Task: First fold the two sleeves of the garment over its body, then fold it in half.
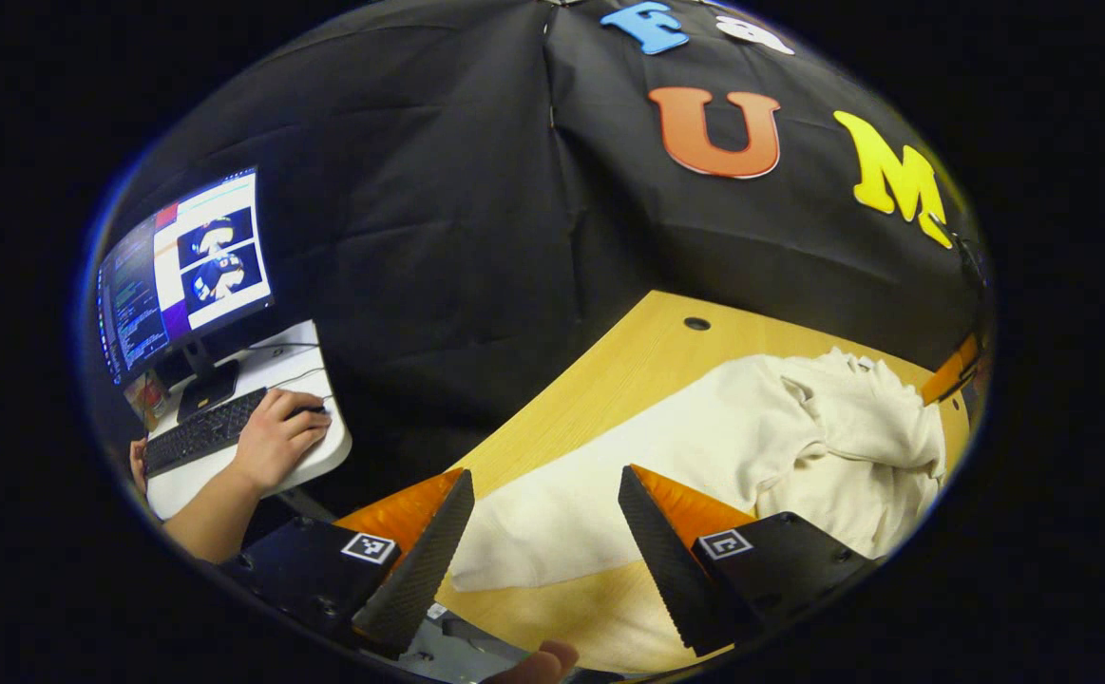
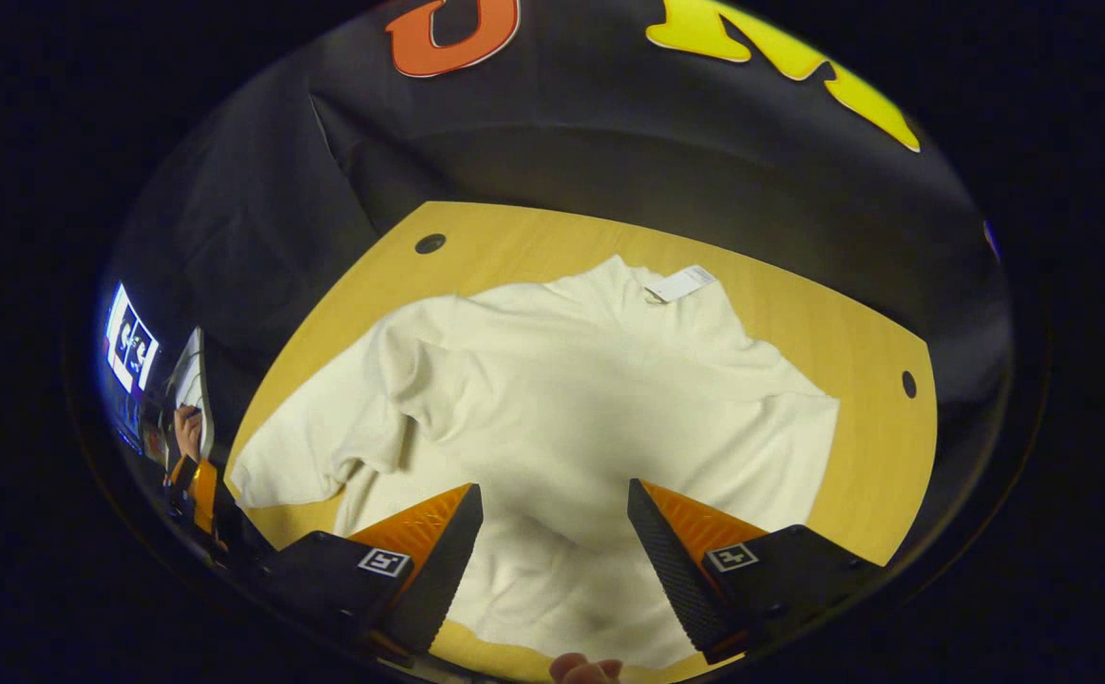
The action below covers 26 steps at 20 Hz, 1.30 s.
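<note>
Garment [image 2: 571, 399] lies on the table [image 2: 856, 313], one sleeve [image 2: 400, 370] folded inward; my left tongs [image 1: 547, 532] and right tongs [image 2: 552, 541] hover wide, empty.

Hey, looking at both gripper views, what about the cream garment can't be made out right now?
- Cream knit garment, right gripper view: its near hem lies behind the right gripper.
- Left gripper view: the garment runs past the right edge, bunched, so its sleeve there is unclear.
- White tag: too small to read.

Soft matt cream cloth garment [image 2: 562, 399], smooth pale wood-grain table [image 2: 856, 351], ribbed fingers [image 2: 419, 560]
</note>
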Available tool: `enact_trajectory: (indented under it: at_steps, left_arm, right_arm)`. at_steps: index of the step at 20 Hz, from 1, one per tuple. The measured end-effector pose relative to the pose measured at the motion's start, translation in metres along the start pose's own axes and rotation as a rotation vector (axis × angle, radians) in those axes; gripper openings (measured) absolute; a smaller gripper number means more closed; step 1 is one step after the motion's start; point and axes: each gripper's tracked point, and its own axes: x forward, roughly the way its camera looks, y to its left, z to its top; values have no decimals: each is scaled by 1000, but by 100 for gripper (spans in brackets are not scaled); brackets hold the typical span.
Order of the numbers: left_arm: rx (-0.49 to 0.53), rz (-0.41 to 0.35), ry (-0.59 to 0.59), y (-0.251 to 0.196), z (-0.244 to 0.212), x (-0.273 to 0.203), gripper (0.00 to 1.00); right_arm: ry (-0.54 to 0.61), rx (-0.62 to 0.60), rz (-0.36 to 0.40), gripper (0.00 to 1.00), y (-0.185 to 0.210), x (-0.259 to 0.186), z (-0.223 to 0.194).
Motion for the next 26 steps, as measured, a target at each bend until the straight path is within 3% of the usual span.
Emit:
enact_trajectory:
  at_steps: [1,3,8,11,15,21,24,25,26]
  left_arm:
    - [-16,24,36,6,-12,5,99]
    - [-54,63,100,14,-30,11,99]
    - [-200,120,248,22,-61,21,99]
    - [-234,185,334,39,-74,25,99]
    - [-325,175,454,37,-86,34,99]
    - [-335,183,570,36,-87,38,93]
    - [-297,139,633,31,-85,45,78]
    - [-284,122,653,29,-84,46,82]
    - [-284,112,667,28,-85,47,74]
  right_arm:
    - [-3,16,5,93,-6,-3,-8]
    - [12,51,6,96,-20,-10,-31]
    - [47,140,16,93,-45,-29,-87]
    - [74,169,-2,93,-62,-38,-117]
    - [81,216,2,96,-68,-49,-137]
    - [76,230,17,93,-66,-53,-144]
    - [60,238,23,93,-66,-57,-145]
    - [49,245,26,96,-67,-59,-144]
    - [45,255,28,93,-68,-62,-146]
